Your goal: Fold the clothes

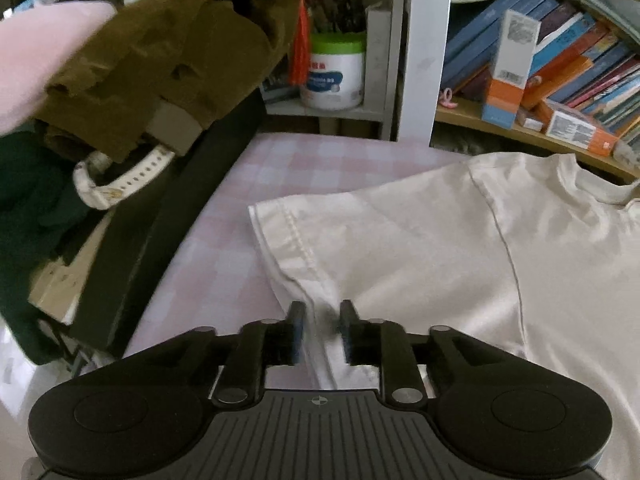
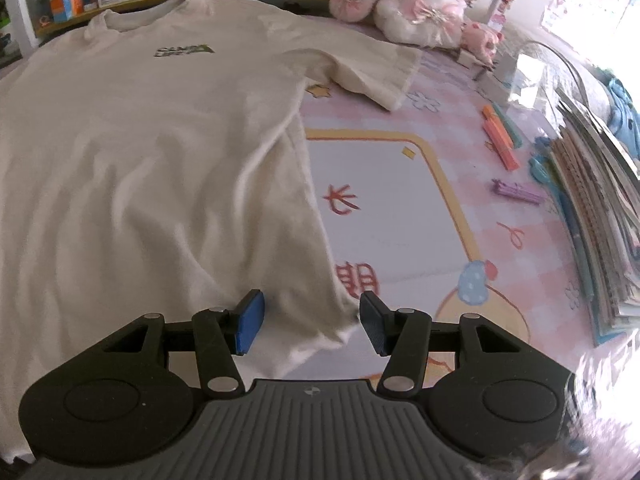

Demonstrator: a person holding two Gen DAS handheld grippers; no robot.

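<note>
A cream T-shirt (image 2: 140,168) lies spread flat, front up, on a pink checked table mat (image 1: 224,208), with a small green print on its chest (image 2: 184,51). In the left wrist view its left sleeve (image 1: 320,232) lies flat, and my left gripper (image 1: 323,316) hovers at the seam below the armpit. A narrow gap separates its fingers, a ridge of shirt fabric runs through it, and the pads do not visibly press on it. My right gripper (image 2: 311,322) stands open over the shirt's lower right hem corner (image 2: 340,324), which lies loose between the blue pads (image 2: 250,320).
A pile of brown and dark green clothes (image 1: 160,60) and a black box (image 1: 160,240) crowd the left. Shelves hold books (image 1: 560,60) and a white jar (image 1: 334,76). Plush toys (image 2: 416,4), pens (image 2: 500,140) and stacked notebooks (image 2: 600,220) lie on the right.
</note>
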